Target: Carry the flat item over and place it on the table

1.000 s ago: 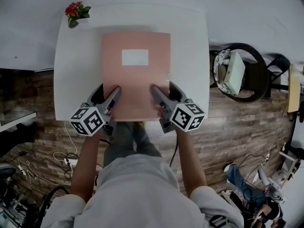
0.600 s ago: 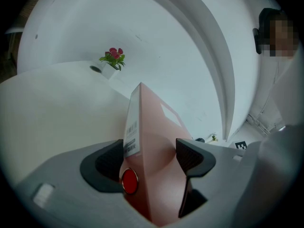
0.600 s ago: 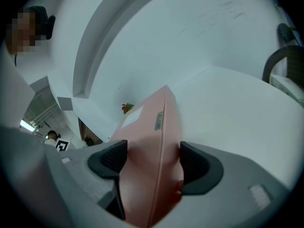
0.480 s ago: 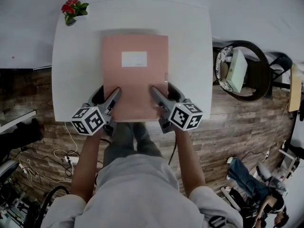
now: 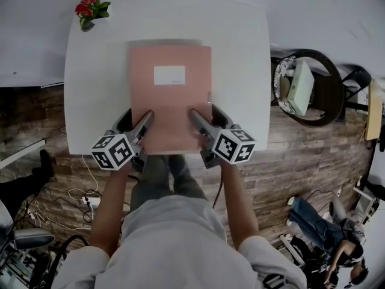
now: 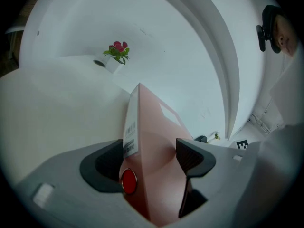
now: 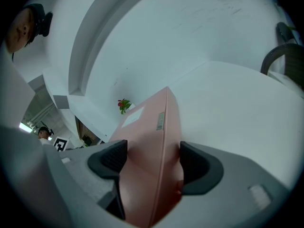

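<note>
A flat pink folder [image 5: 171, 95] with a white label lies over the middle of the white table [image 5: 240, 71], its near edge reaching the table's front edge. My left gripper [image 5: 146, 117] is shut on the folder's near left corner. My right gripper [image 5: 196, 114] is shut on its near right part. In the left gripper view the folder [image 6: 152, 141] runs between both pads, its spine with a red dot and a label on the left. In the right gripper view the folder [image 7: 152, 141] is clamped the same way. I cannot tell whether it rests on the table or hovers just above.
A small pot of red flowers [image 5: 90, 11] stands at the table's far left corner. A dark round chair [image 5: 304, 89] holding a pale box sits to the right of the table. Cables lie on the wooden floor [image 5: 313, 161] at the left.
The folder and both grippers have shifted very slightly away from me over the table. Both grips are unchanged.
</note>
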